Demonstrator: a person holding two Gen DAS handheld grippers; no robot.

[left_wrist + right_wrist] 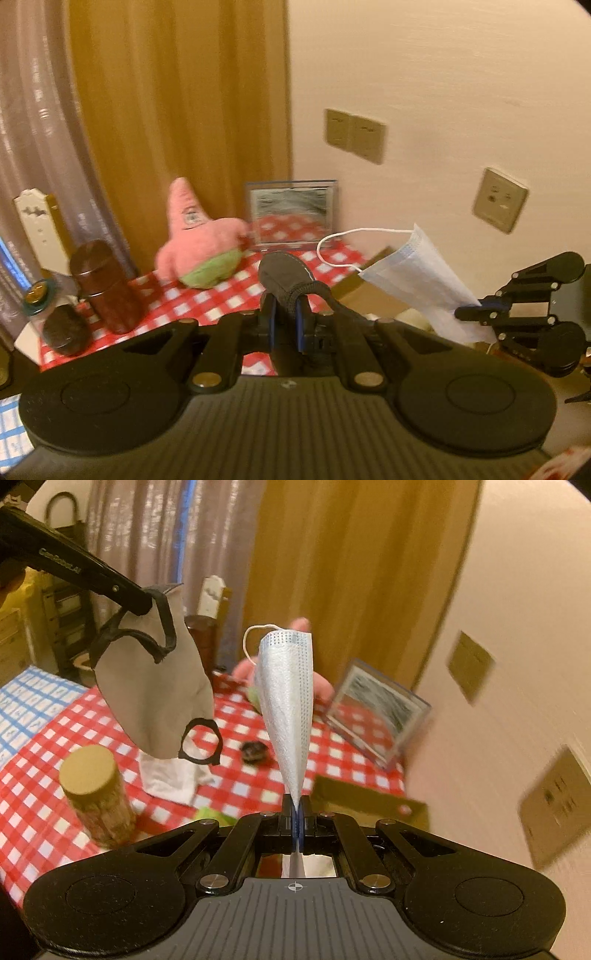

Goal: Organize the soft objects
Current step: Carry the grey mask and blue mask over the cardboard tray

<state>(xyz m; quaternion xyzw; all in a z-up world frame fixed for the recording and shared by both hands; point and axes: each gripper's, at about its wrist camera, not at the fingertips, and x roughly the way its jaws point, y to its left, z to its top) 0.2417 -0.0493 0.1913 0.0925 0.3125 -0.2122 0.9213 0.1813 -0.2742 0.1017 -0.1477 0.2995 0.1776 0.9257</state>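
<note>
Carrying two masks clear of the checked tablecloth (44, 760): blue surgical mask (290, 701) clenched in right gripper (297, 812), grey cloth mask (155, 686) pinched by left gripper (286, 314). Keep both grips firm, apart, loops free; pink plush (199, 240) waits by the mirror (291, 214).

Motion blur smeared the wall plates (471, 666) to the right of the right gripper (297, 805), leaving their markings unreadable. The pink plush (321, 686) beyond that gripper sat mostly hidden behind the blue face mask (288, 701) pinched in its jaws. A small dark object (254, 751) ahead on the checked cloth (44, 738) was too blurred to identify. The left gripper (286, 314) covered the lower part of the dark mask (284, 277) it clamped.
</note>
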